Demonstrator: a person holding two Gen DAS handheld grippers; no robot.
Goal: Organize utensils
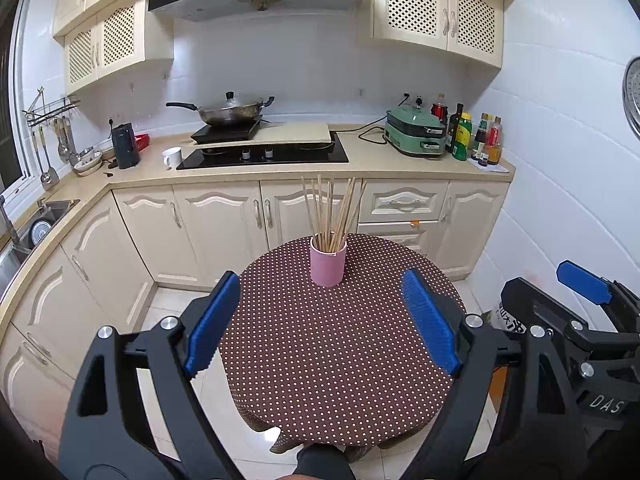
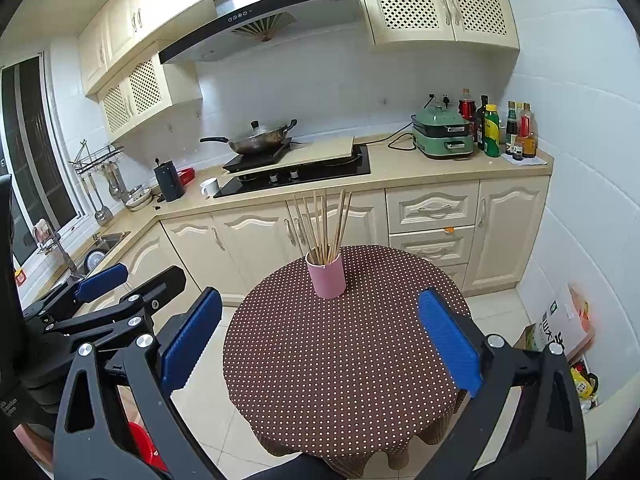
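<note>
Left wrist view looked forward along the wide-spread fingers of the left gripper (image 1: pixel 322 312), from above the near edge of the round dotted counter (image 1: pixel 340 360), facing the kitchen's back wall. Right wrist view, on the right gripper (image 2: pixel 320 332), stood just beside it, tilted slightly. Both shared the pink cup (image 1: pixel 328 260) (image 2: pixel 326 276), the stove (image 1: pixel 264 154) (image 2: pixel 296 174), and each other's gripper at frame edge

one pink cup (image 1: pixel 328 261), about ten chopsticks (image 1: pixel 332 212), one round table (image 1: pixel 340 360)

The left gripper (image 1: pixel 320 316) and right gripper (image 2: pixel 318 338) hover side by side, jaws spread wide, empty.
</note>
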